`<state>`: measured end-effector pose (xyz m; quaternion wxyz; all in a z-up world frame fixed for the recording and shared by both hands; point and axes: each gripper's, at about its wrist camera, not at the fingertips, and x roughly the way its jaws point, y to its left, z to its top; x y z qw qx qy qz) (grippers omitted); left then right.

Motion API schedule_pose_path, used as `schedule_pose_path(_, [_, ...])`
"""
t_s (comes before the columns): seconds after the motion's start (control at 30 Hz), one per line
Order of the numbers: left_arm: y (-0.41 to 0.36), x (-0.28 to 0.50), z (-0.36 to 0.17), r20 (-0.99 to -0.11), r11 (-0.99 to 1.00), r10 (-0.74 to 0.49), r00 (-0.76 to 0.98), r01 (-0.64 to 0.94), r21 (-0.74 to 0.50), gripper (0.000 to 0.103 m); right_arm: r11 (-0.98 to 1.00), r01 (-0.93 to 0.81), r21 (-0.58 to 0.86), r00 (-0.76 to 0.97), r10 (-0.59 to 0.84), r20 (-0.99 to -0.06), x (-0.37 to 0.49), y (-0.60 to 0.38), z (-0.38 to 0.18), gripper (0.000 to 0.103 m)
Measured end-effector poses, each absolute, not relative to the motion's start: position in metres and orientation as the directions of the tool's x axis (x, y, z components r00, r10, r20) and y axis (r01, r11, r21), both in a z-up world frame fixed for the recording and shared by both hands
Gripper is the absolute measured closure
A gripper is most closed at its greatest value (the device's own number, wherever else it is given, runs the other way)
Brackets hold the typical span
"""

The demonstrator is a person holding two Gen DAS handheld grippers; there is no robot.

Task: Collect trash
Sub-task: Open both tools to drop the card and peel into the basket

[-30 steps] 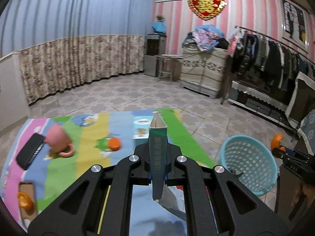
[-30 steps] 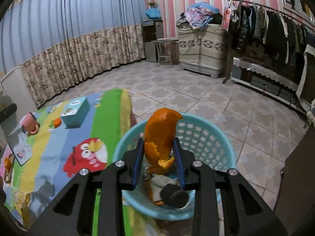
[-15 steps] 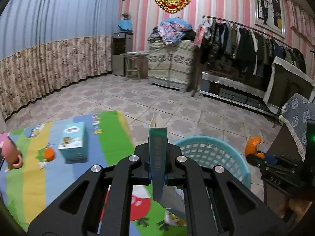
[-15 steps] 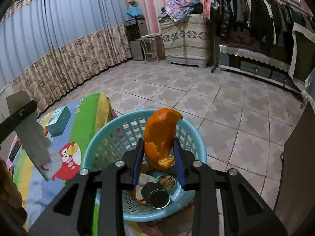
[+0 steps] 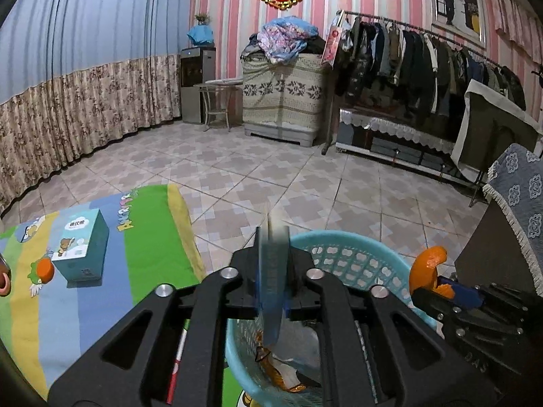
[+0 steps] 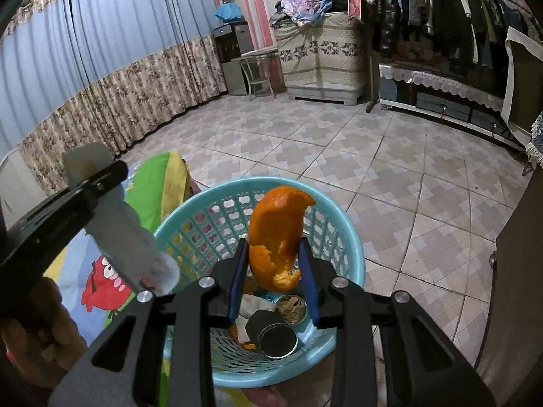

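up front in the left view, the left tongs [image 5: 271,291] pinch a blurred flat teal wrapper [image 5: 270,271] above the round turquoise plastic basket [image 5: 356,251], beside a colourful cartoon mat [image 5: 101,288] on the tiled floor [image 5: 271,176]. in the right view, the right tongs [image 6: 273,281] grip a curled orange peel [image 6: 276,237] over that basket, its contents partly hidden.

home: clothes rack [image 5: 424,54], curtains [image 5: 85,101], play mat [image 5: 101,271].
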<state>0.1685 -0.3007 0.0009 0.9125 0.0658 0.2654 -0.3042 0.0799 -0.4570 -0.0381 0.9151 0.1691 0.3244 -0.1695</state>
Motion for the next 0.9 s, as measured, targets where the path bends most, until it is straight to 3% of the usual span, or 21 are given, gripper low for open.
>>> schedule_pose_path(0.07, [-0.298, 0.172, 0.001, -0.528, 0.819, -0.501, 0.686, 0.573, -0.031, 0.053, 0.884, 0.422, 0.201, 0.729, -0.199, -0.655, 0.081, -0.458, -0.04, 0.073])
schedule_pose_path(0.23, [-0.285, 0.18, 0.002, -0.524, 0.844, -0.47, 0.71, 0.536, -0.031, 0.035, 0.879, 0.432, 0.199, 0.721, -0.204, -0.662, 0.082, -0.459, -0.042, 0.073])
schedule_pose_path(0.33, [-0.273, 0.185, 0.002, -0.527, 0.858, -0.451, 0.721, 0.513, -0.032, 0.019, 0.88, 0.433, 0.196, 0.721, -0.208, -0.66, 0.083, -0.46, -0.043, 0.073])
schedule_pose_path(0.73, [-0.236, 0.182, 0.003, -0.501, 0.887, -0.395, 0.77, 0.461, 0.009, 0.007, 0.893, 0.406, 0.194, 0.749, -0.204, -0.63, 0.097, -0.443, -0.045, 0.069])
schedule_pose_path(0.83, [-0.227, 0.18, 0.002, -0.502, 0.895, -0.382, 0.776, 0.446, 0.009, 0.006, 0.895, 0.409, 0.175, 0.749, -0.22, -0.625, 0.103, -0.436, -0.046, 0.054])
schedule_pose_path(0.87, [-0.226, 0.179, 0.003, -0.502, 0.895, -0.381, 0.776, 0.445, 0.008, 0.006, 0.894, 0.412, 0.174, 0.752, -0.226, -0.619, 0.103, -0.435, -0.045, 0.037])
schedule_pose_path(0.9, [-0.223, 0.179, 0.004, -0.501, 0.897, -0.379, 0.778, 0.442, 0.008, 0.006, 0.893, 0.416, 0.174, 0.759, -0.235, -0.608, 0.103, -0.434, -0.045, 0.029])
